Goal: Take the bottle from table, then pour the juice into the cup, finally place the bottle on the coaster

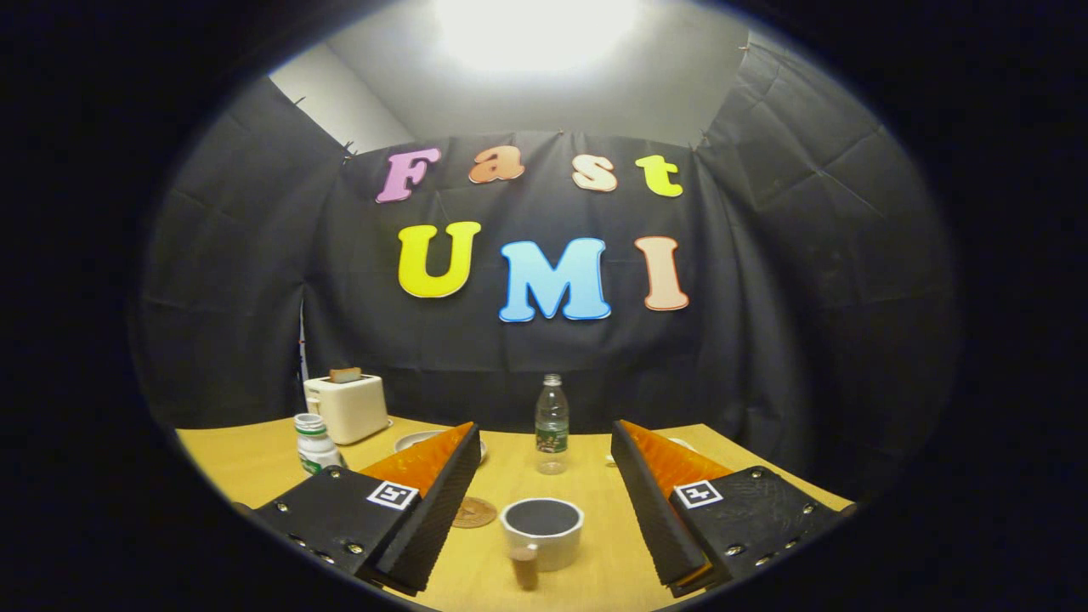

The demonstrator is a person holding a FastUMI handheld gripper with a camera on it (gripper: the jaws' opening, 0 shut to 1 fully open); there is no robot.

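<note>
A clear plastic bottle (552, 424) with no cap and a dark label stands upright on the wooden table (238, 459), beyond my fingers and roughly midway between them. A white cup (542, 531) with a dark inside and a brown handle sits on the table between the fingers, closer than the bottle. A round brown coaster (473, 512) lies flat just left of the cup, beside the left finger. My gripper (544, 510) is open, fingers spread wide, holding nothing.
A white toaster (347, 407) with a slice of bread stands at the back left. A small white jar (315, 443) with a green label is in front of it. A plate (416, 439) lies behind the left finger, partly hidden. The booth wall runs close behind the table.
</note>
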